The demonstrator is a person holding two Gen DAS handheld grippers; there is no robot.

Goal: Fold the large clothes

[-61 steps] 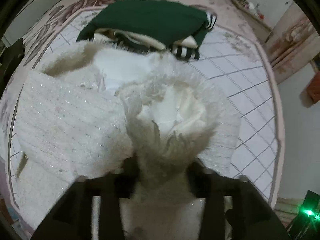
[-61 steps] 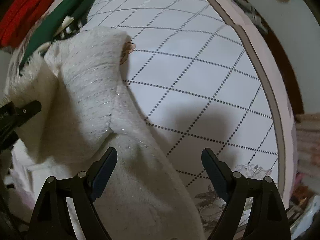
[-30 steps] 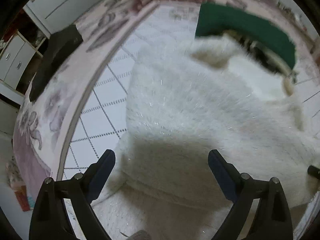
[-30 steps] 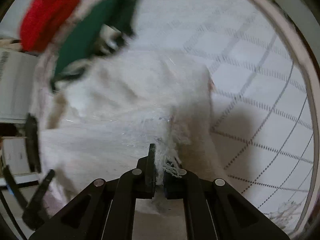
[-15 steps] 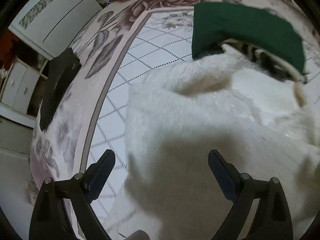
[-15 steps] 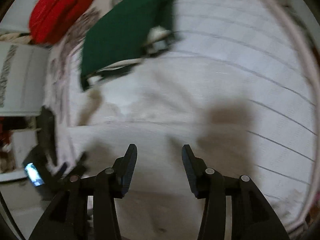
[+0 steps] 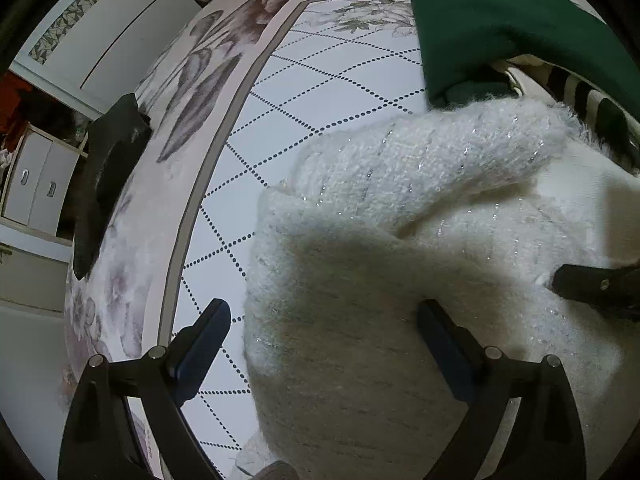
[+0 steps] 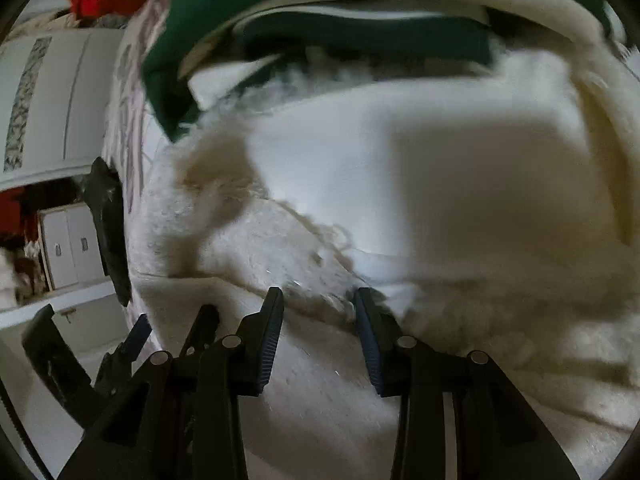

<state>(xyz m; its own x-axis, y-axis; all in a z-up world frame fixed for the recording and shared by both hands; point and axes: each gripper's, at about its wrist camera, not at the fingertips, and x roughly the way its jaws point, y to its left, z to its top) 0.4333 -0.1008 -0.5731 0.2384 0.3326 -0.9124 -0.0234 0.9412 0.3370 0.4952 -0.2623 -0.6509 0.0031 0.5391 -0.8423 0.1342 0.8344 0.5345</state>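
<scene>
Both tools point down at the fluffy white sweater (image 7: 400,280) lying on the bed (image 7: 320,92). Left tool (image 7: 324,344) stands wide open over the sweater's edge nearest the bed's patterned border, gripping nothing. Right tool (image 8: 318,320) has its jaws closing, fuzzy knit between them, pads not yet pressing. At the sweater's far side lies a folded green garment (image 7: 500,28).

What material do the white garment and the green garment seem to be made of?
White garment: probably a fluffy, hairy knit with shiny metallic threads; silver flecks run in rows, and its inner lining looks smooth. Green garment: apparently a matte, dense fabric, perhaps fleece or jersey; uncertain.
</scene>
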